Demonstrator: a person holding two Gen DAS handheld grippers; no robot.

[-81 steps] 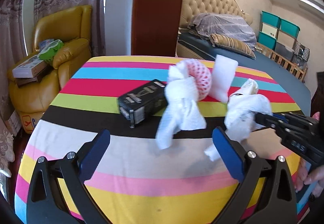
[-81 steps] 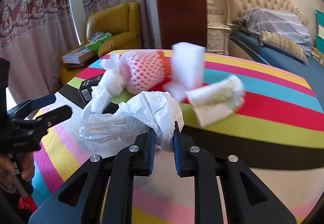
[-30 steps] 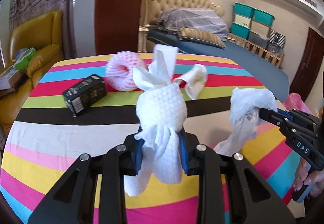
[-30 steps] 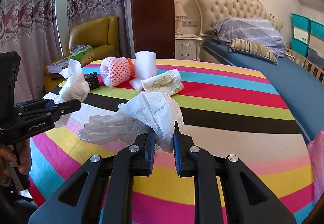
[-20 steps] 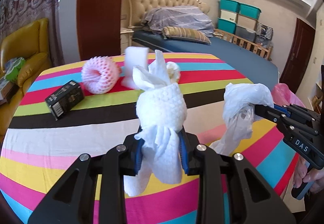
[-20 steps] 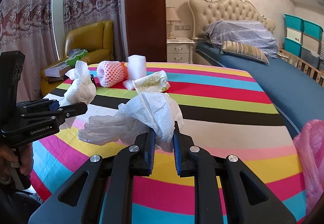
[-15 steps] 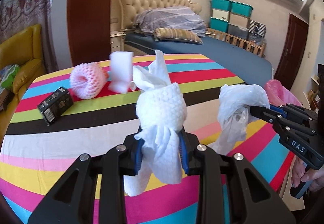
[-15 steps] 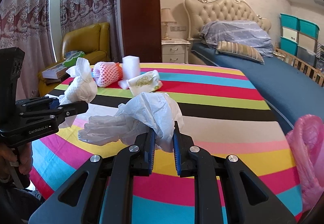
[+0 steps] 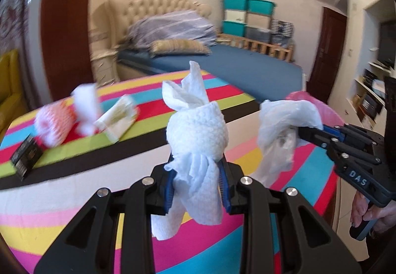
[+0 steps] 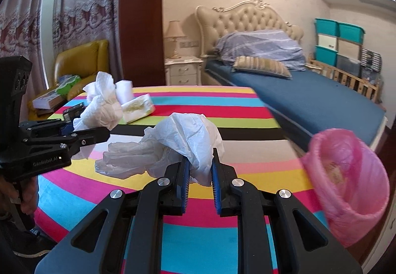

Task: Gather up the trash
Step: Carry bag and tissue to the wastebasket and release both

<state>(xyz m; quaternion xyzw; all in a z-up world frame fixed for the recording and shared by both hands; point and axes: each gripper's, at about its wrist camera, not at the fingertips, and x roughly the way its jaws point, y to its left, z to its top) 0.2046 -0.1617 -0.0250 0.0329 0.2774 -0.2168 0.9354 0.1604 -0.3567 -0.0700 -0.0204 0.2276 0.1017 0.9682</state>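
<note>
My left gripper (image 9: 198, 182) is shut on a crumpled white paper towel (image 9: 196, 135) and holds it above the striped table (image 9: 74, 175). My right gripper (image 10: 200, 180) is shut on a crumpled white plastic wrapper (image 10: 178, 142), also held above the table. Each gripper shows in the other's view: the right gripper (image 9: 309, 131) with its wrapper (image 9: 284, 125), the left gripper (image 10: 99, 134) with its towel (image 10: 101, 110). A bin lined with a pink bag (image 10: 346, 175) stands off the table's right edge; its top peeks out behind the wrapper (image 9: 326, 110).
Still on the table at the far left lie a pink foam fruit net (image 9: 53, 124), a white foam block (image 9: 85, 105), a crushed paper cup (image 9: 116, 118) and a black box (image 9: 26, 156). A bed (image 10: 309, 98) stands behind the table, a yellow armchair (image 10: 81, 61) at the left.
Both grippers have swung right with their loads still held. The pink bin has come further into the right wrist view, and the table trash has slid to the left.
</note>
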